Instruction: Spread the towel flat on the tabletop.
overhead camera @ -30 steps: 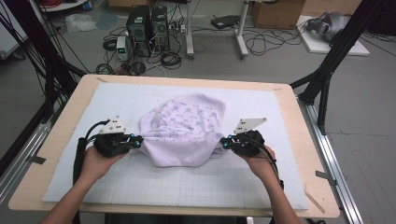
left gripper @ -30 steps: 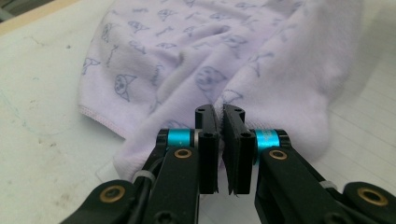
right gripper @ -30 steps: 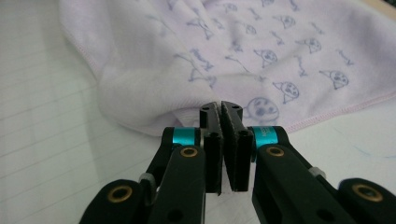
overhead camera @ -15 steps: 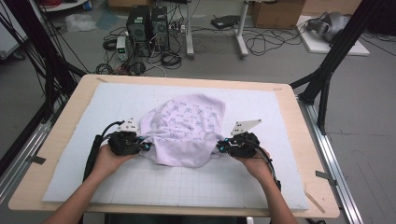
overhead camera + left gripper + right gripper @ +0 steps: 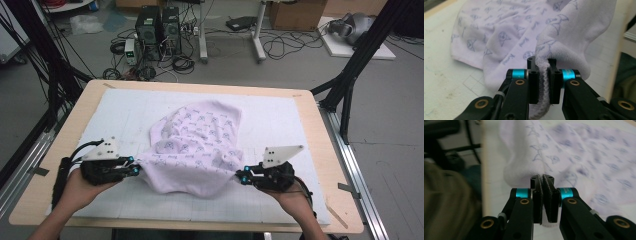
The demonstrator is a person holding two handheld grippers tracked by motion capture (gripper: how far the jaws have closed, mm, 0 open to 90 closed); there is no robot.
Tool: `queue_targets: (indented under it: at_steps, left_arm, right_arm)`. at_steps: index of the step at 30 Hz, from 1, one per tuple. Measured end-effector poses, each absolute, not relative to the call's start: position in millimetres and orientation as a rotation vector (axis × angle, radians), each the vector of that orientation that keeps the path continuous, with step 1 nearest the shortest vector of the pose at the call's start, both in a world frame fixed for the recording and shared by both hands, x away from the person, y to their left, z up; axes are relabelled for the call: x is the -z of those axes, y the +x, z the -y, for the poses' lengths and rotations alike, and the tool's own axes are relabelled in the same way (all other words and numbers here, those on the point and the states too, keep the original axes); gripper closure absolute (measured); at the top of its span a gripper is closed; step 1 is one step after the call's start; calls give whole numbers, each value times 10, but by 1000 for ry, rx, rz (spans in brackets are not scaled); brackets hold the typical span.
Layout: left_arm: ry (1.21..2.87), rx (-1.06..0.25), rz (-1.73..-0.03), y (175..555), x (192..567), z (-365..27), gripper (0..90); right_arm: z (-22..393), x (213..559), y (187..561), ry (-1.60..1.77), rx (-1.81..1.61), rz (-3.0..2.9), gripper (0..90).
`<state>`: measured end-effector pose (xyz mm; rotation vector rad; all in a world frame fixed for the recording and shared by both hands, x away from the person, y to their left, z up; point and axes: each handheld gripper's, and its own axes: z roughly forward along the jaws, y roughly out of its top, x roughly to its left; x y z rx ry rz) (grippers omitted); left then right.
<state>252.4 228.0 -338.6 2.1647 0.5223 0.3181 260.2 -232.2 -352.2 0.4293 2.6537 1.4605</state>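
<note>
Your left gripper (image 5: pixel 134 170) and right gripper (image 5: pixel 241 177) sit farther apart and nearer you. The pale lilac printed terry towel (image 5: pixel 200 145) now stretches between them, its near edge lifted.

Both grippers black-bodied: left gripper (image 5: pixel 134 170) and right gripper (image 5: pixel 241 177) each carry a pale grey three-cornered top plate, cyan bands behind the jaws, brass-ringed pivot screws, flat black pads, trailing black cable. Forearms bare, no sleeves.

Beyond our bench (image 5: pixel 320 150) we see grey floor (image 5: pixel 300 70), two computer towers (image 5: pixel 159 27) amid tangled cables (image 5: pixel 280 45), black frame struts (image 5: pixel 360 65), and cardboard boxes (image 5: pixel 295 12).
</note>
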Motion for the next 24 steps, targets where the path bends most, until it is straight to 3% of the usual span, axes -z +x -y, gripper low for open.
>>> queue_targets:
  at_steps: [2,3,5,7,12,17,22,24]
  left_arm:
    - [2162,-313,-463,2409,3285,-2309,812]
    - [2154,-297,-445,2377,3267,-2315,776]
    - [2159,-287,-446,2365,3293,-2309,560]
    - [2165,-256,-460,2413,3394,-2298,466]
    - [2196,-211,-521,2641,3785,-2258,465]
    - [2251,-186,-589,2853,4185,-2147,523]
    - [2303,-189,-573,2912,4366,-2042,591]
    - [2300,-193,-564,2898,4363,-2027,676]
  right_arm:
    - [2325,3397,2479,357,-1534,-2667,851]
    - [2329,3350,2445,336,-1569,-2675,779]
    - [2334,3302,2436,343,-1577,-2657,696]
    - [2330,3338,2489,374,-1561,-2646,650]
    - [2255,3730,2733,479,-1414,-2663,582]
    - [2188,4160,2910,566,-1336,-2688,546]
    - [2130,4346,2946,573,-1258,-2733,564]
    - [2100,4399,2933,573,-1224,-2755,626]
